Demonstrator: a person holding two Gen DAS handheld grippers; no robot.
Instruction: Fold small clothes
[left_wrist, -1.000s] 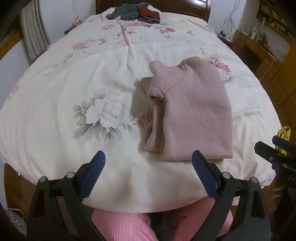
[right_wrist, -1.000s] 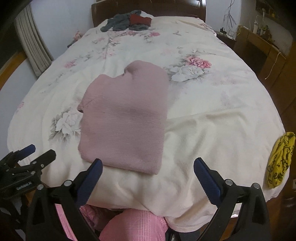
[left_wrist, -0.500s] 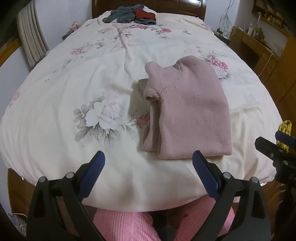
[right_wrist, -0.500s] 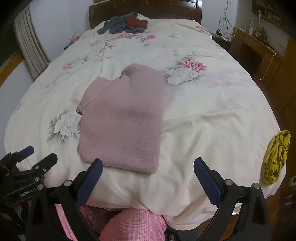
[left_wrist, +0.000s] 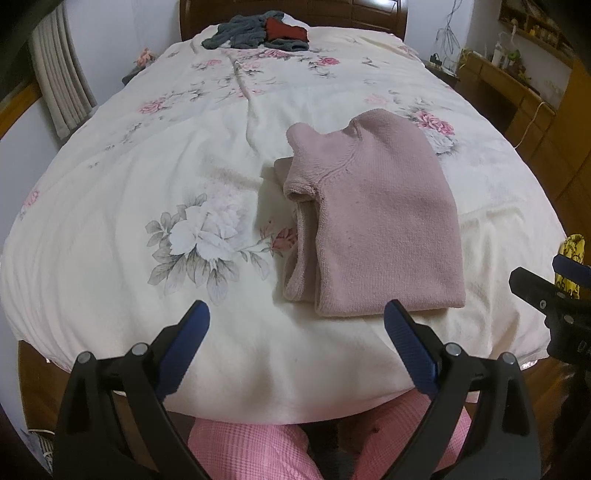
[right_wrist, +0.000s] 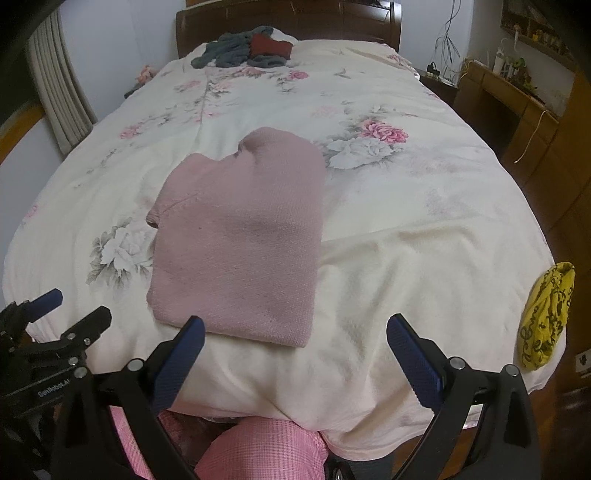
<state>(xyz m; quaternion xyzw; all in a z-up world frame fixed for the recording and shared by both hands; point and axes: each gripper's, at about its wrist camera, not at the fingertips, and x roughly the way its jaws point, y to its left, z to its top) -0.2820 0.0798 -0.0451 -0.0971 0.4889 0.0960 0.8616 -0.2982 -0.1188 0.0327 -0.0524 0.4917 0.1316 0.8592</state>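
Pink sweater (left_wrist: 373, 221): folded on bed (left_wrist: 147, 184), 12 o'clock of both wide, empty claws: left claw (left_wrist: 297, 325), right claw (right_wrist: 295, 338).

Far headboard (right_wrist: 332, 14) cut by the top edge; shelf clutter (right_wrist: 517, 62) at right too small to identify.

Each hand-held gripper (left_wrist: 297, 317) (right_wrist: 295, 332) has black arms, silver pivot screws, ribbed blue pads (left_wrist: 408, 345). White "GenRobot.AI" lettering marks one. Pink checked trousers (left_wrist: 251, 450).

I see a dusty-pink sweater (left_wrist: 373, 218) on a cream bedspread (left_wrist: 147, 184) with pink and grey flowers, yellow black-patterned cloth (right_wrist: 546, 317) near right.
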